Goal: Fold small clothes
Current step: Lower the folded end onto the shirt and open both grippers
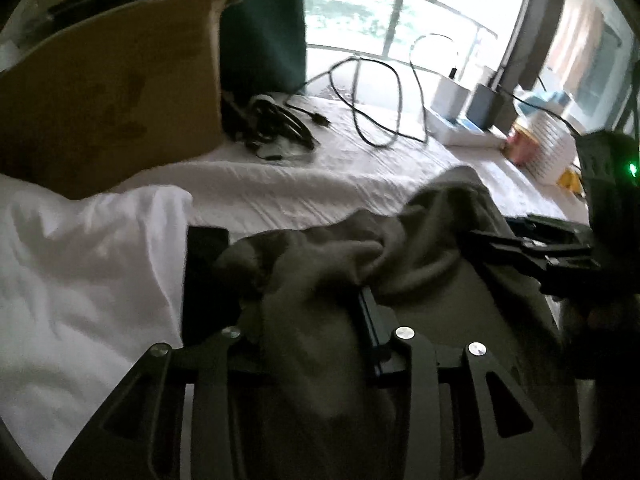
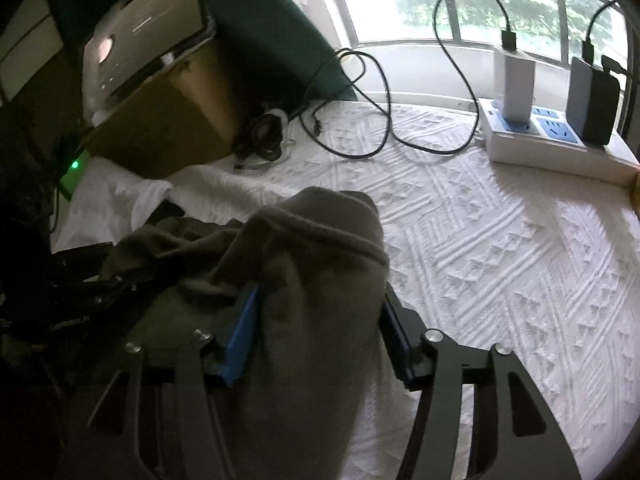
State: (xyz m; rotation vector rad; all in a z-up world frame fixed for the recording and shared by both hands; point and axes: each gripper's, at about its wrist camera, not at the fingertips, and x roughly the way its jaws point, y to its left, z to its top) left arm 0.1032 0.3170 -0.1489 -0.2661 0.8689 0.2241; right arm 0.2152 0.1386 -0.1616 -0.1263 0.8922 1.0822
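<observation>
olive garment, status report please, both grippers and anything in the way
Left hand-held gripper and right hand-held gripper both hold the olive garment, bunched, lifted over the white bedspread. Black cables lie beyond, apart.

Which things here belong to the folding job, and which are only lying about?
For the job:
olive-grey garment
left gripper
right gripper
white bedspread

Lying about:
cardboard box
black cables
power strip
white charger
dark adapter
green cushion
</observation>
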